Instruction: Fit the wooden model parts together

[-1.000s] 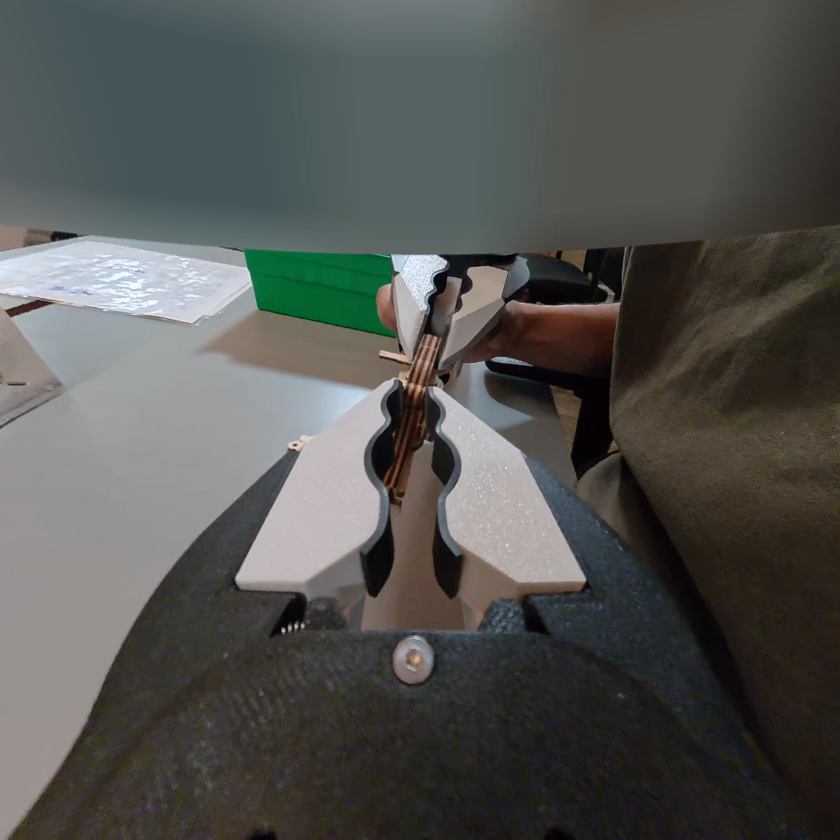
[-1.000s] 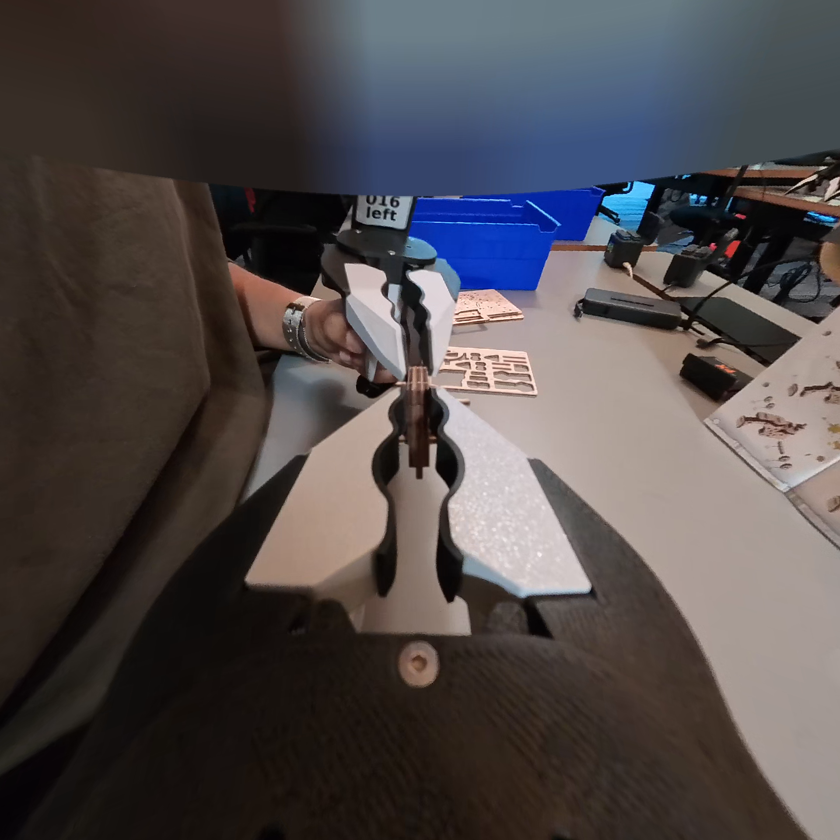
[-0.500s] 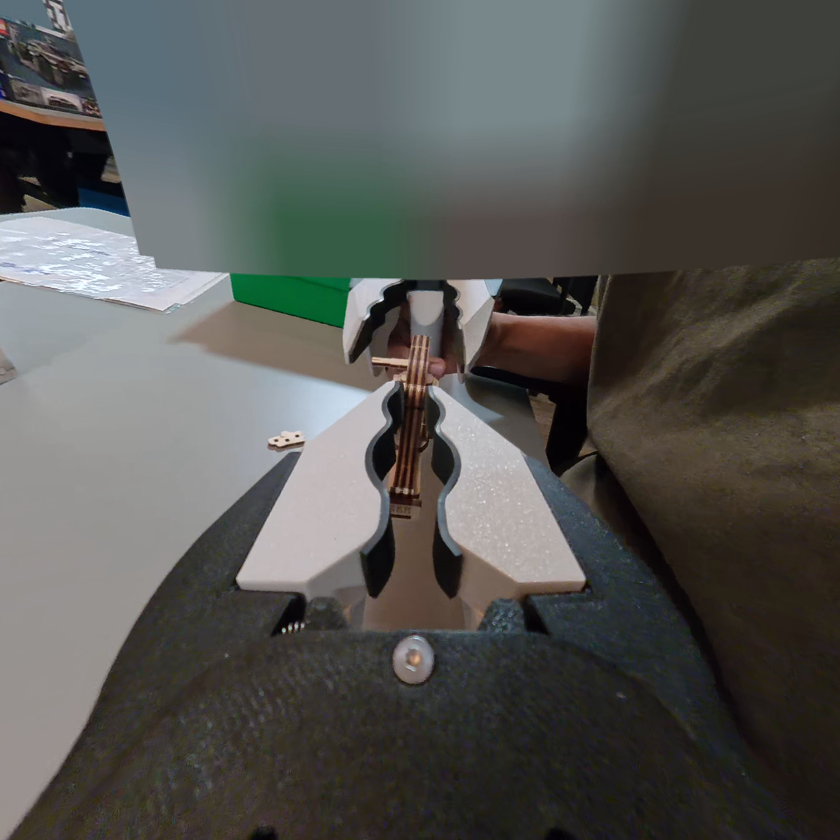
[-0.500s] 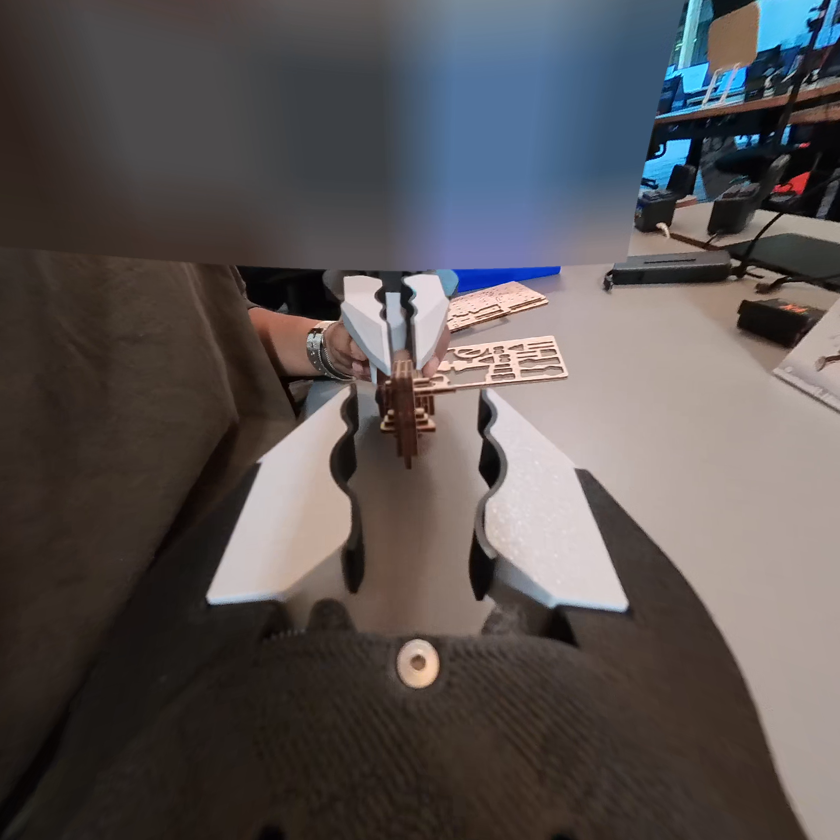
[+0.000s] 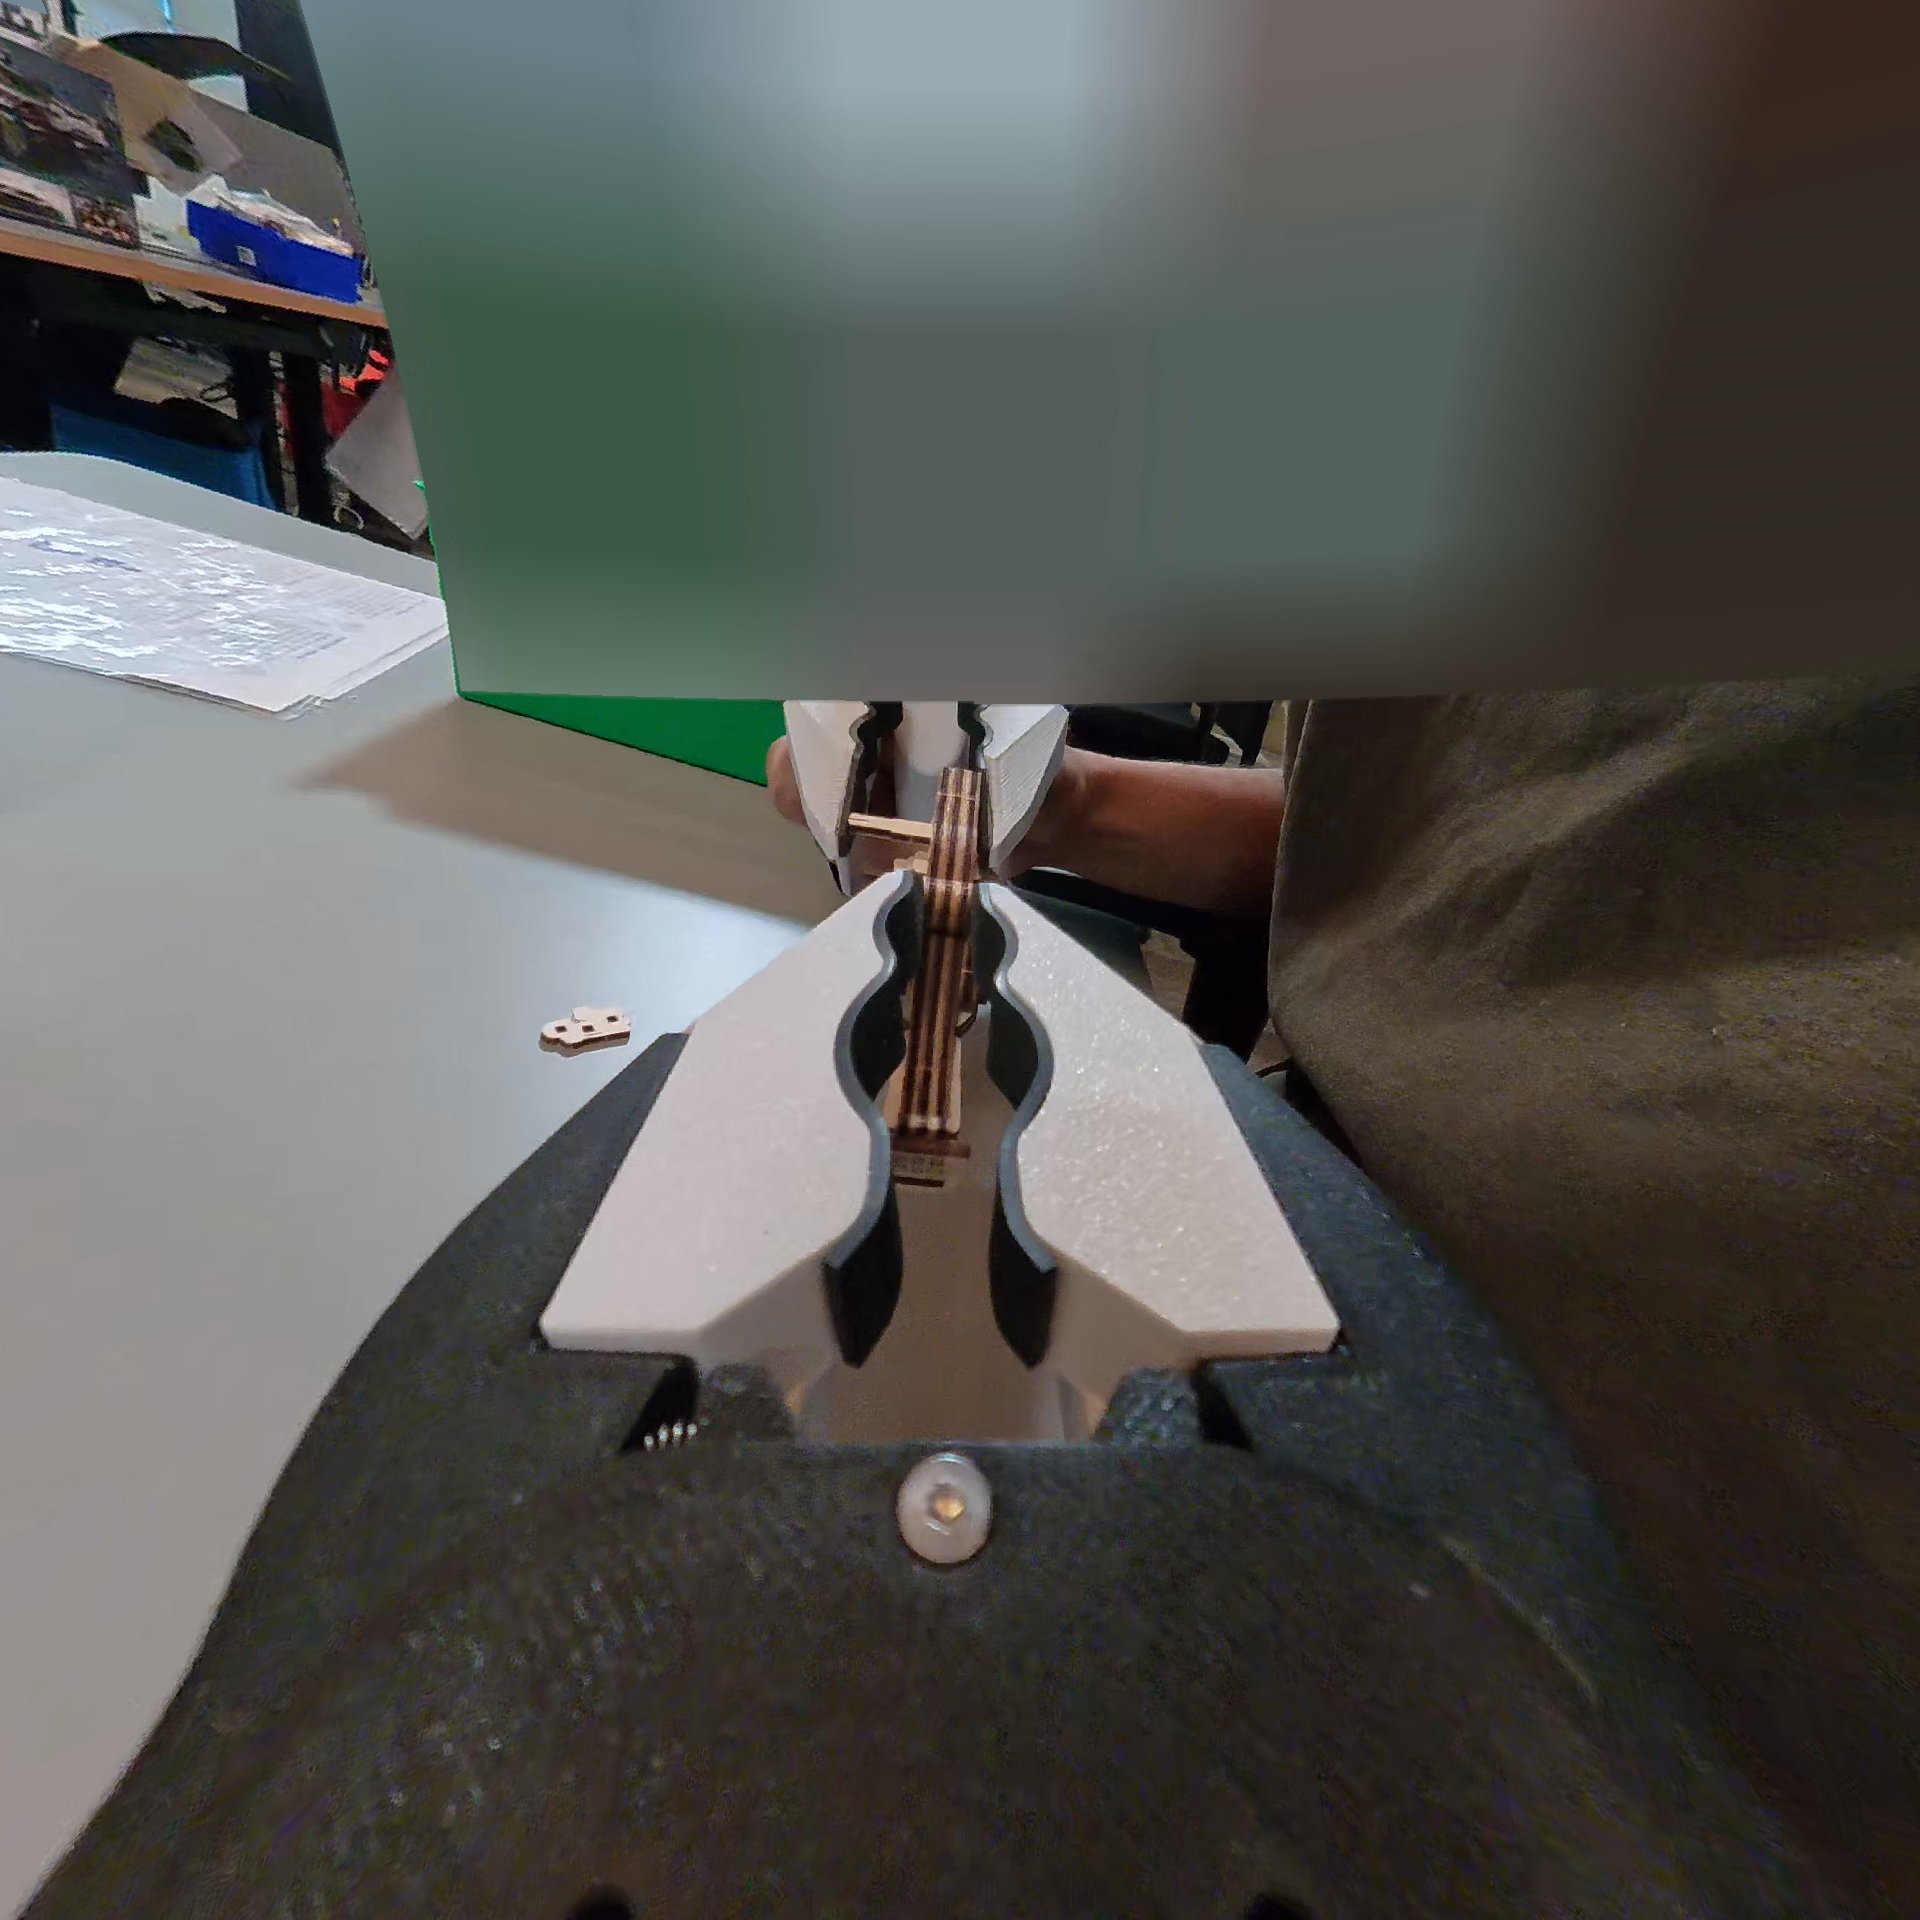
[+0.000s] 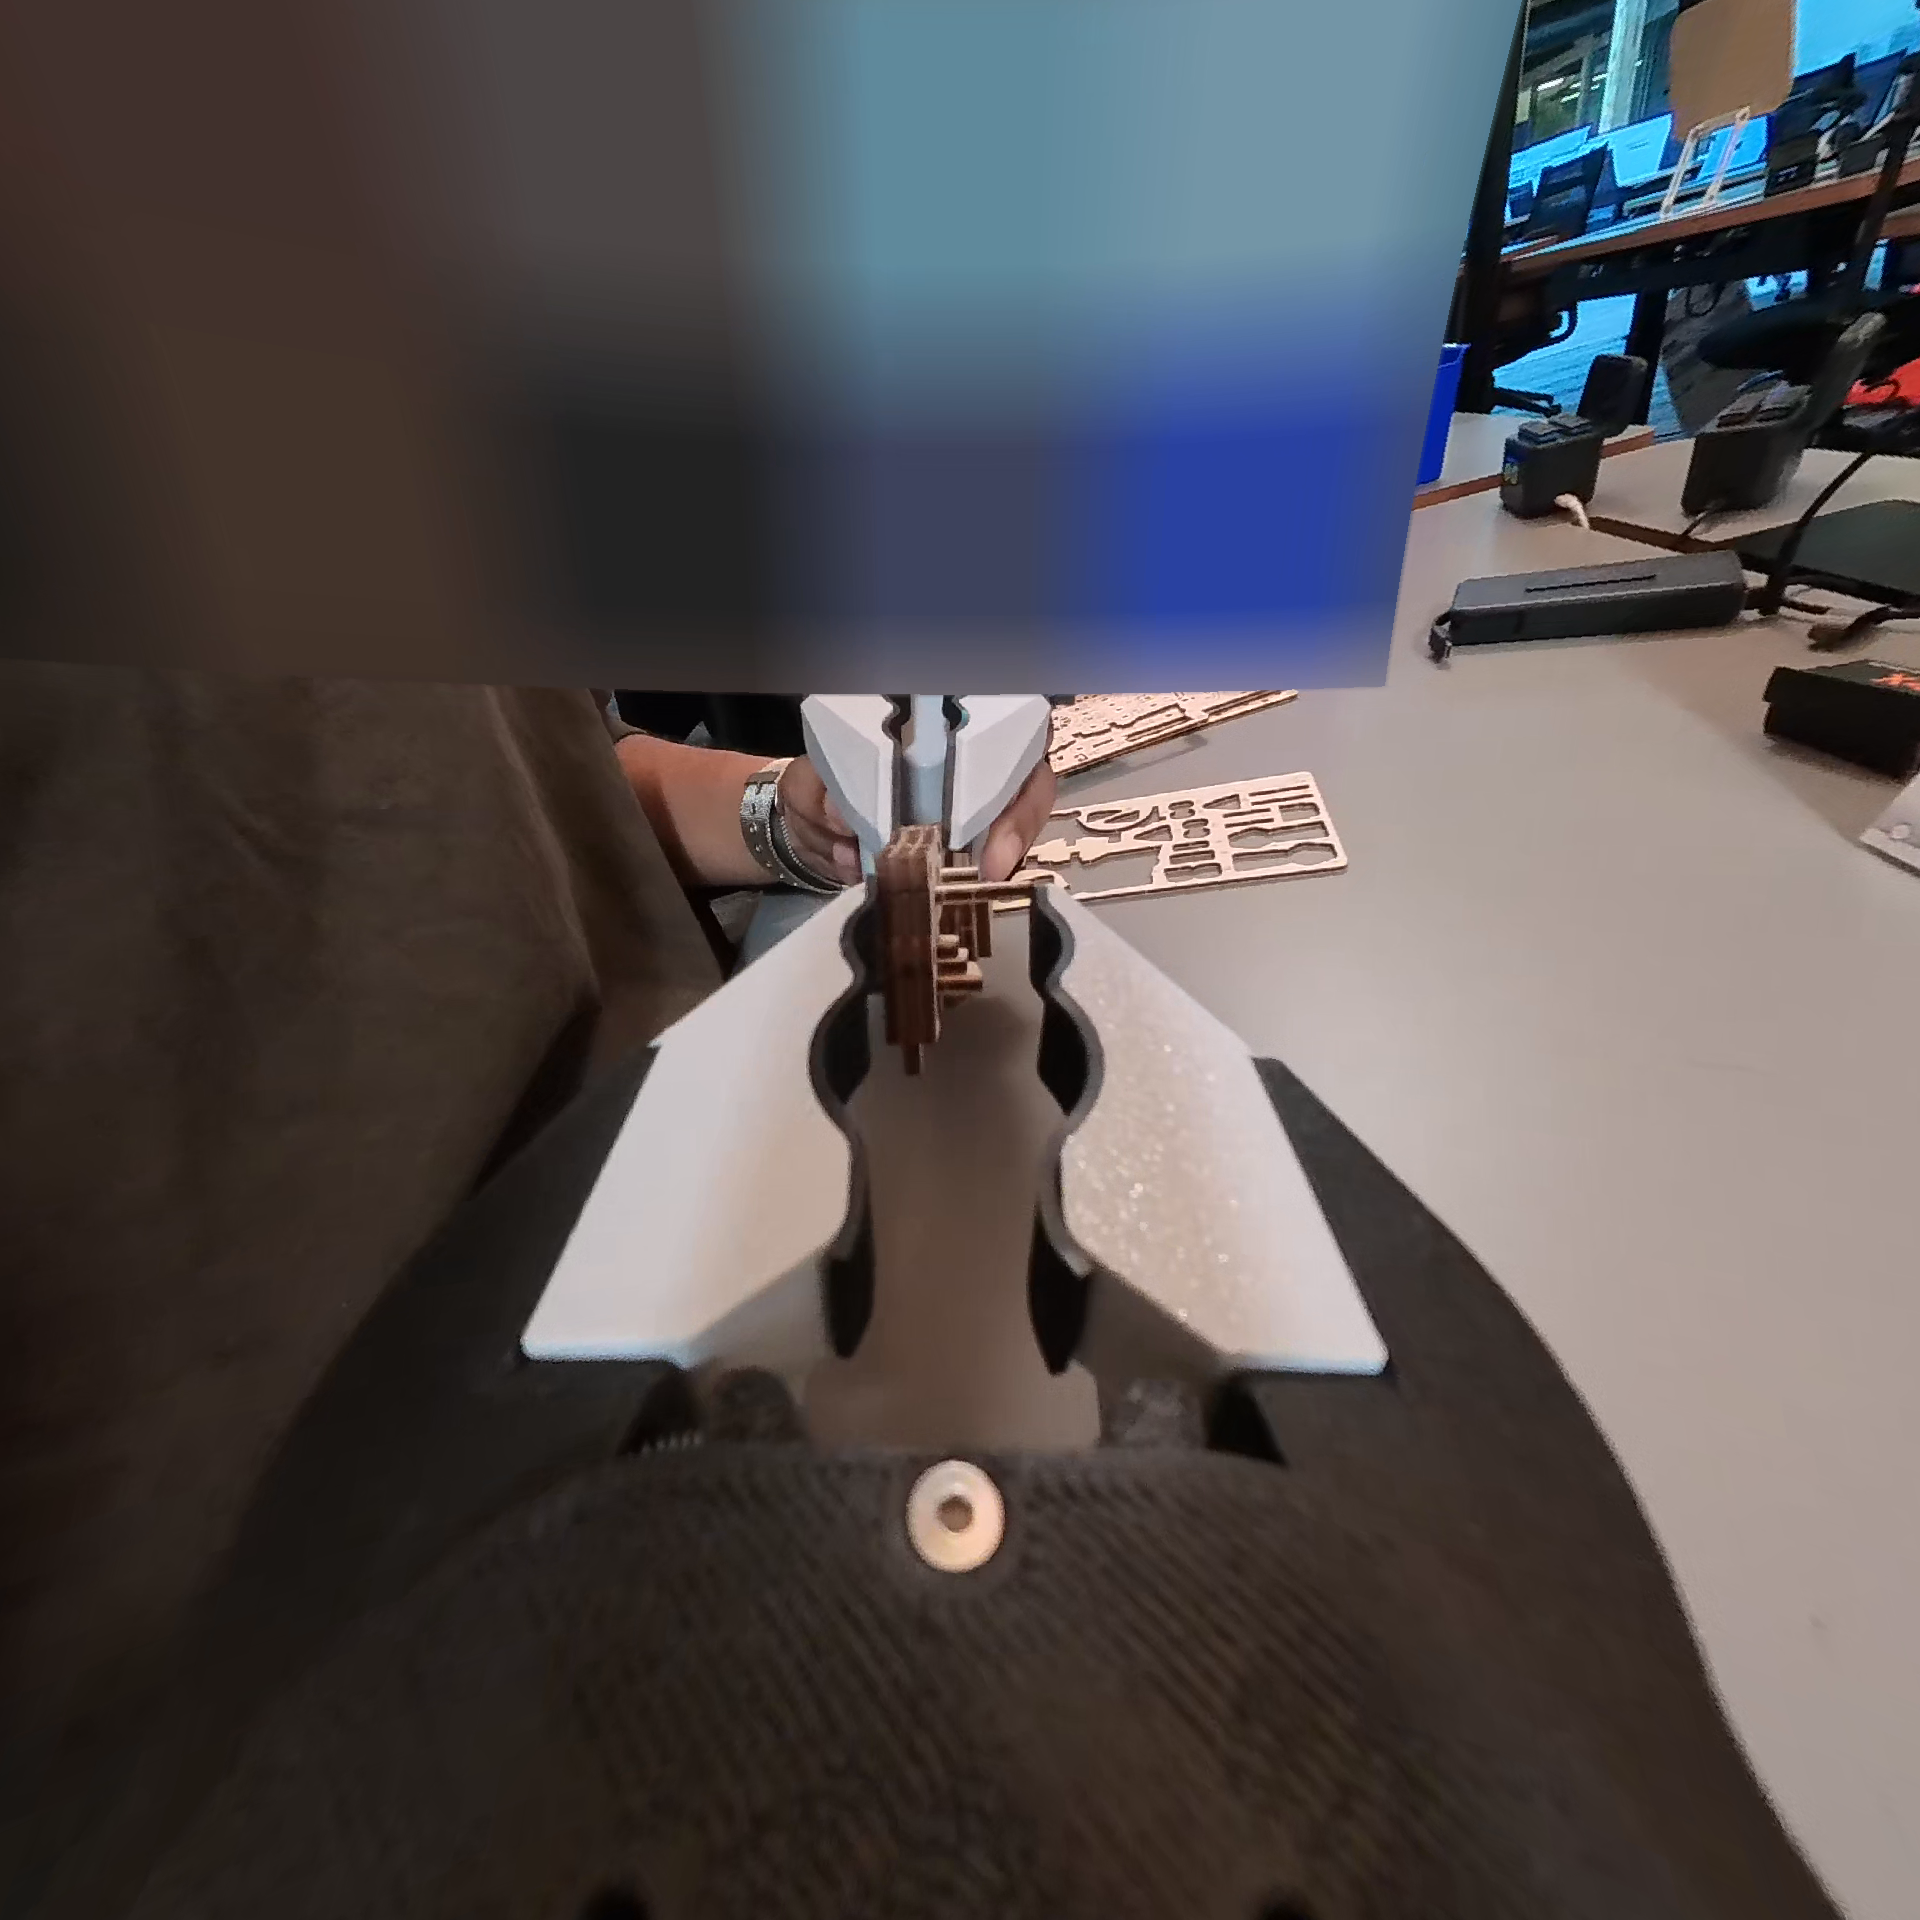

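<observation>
The wooden model, a stack of layered plywood plates, is clamped edge-on between the fingers of my left gripper, above the grey table. A thin light pin sticks out sideways from its far end. In the right wrist view the model shows stepped plates, with the pin pointing right. My right gripper is part-open, its fingers on either side of the model's end and the pin. It faces the left gripper tip to tip. The right gripper also shows in the left wrist view.
A small loose wooden piece lies on the table left of my left gripper. A green bin and papers sit beyond. Cut-out wooden sheets, black devices and a black box lie right. The person's torso is close. Left and right tips are no more than a few centimetres apart.
My right gripper let go of the model, opened wide, and has now narrowed around the model's end and pin. My left gripper kept its hold; both views shifted upward.
</observation>
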Available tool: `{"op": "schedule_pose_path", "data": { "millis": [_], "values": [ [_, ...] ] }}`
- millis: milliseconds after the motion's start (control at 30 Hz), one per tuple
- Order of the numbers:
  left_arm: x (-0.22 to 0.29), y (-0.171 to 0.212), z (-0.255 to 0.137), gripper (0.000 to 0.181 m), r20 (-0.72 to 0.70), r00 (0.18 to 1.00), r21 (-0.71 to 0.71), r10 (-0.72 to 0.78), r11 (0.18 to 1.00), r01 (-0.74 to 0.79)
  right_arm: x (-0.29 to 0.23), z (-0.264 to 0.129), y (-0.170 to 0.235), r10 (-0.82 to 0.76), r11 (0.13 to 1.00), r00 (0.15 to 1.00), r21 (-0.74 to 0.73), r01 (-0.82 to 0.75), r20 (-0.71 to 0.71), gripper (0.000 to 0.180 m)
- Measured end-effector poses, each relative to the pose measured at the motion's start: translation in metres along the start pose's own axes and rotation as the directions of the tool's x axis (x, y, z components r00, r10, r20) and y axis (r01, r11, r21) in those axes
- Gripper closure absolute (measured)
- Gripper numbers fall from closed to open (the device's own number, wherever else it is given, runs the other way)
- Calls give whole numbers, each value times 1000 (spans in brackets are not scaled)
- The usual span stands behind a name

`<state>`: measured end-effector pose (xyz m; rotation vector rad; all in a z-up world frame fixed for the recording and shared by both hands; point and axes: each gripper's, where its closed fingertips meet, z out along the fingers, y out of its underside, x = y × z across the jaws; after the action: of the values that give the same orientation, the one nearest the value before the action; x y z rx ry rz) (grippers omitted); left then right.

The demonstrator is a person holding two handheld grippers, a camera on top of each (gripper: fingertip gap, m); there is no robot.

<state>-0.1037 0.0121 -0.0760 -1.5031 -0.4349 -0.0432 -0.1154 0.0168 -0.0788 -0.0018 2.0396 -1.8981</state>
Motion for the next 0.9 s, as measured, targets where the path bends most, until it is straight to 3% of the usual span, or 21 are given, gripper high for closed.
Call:
{"op": "schedule_pose_path", "data": {
  "millis": [300, 500, 900],
  "values": [
    [-1, -2, -1, 176, -5, 1000, 16, -22, 1000, 22, 0, 1, -3, -3, 1000, 1000, 13, 3, -6, 153],
    [-4, 0, -1, 176, 12, 1000, 2, -26, 1000, 26, 4, -2, -3, 29, 999, 1000, 24, -29, -2, 141],
    [-7, 1, 1, 176, 35, 999, -4, -20, 1000, 20, 3, 0, 1, 16, 1000, 1000, -1, -16, -4, 153]
  ]
}}
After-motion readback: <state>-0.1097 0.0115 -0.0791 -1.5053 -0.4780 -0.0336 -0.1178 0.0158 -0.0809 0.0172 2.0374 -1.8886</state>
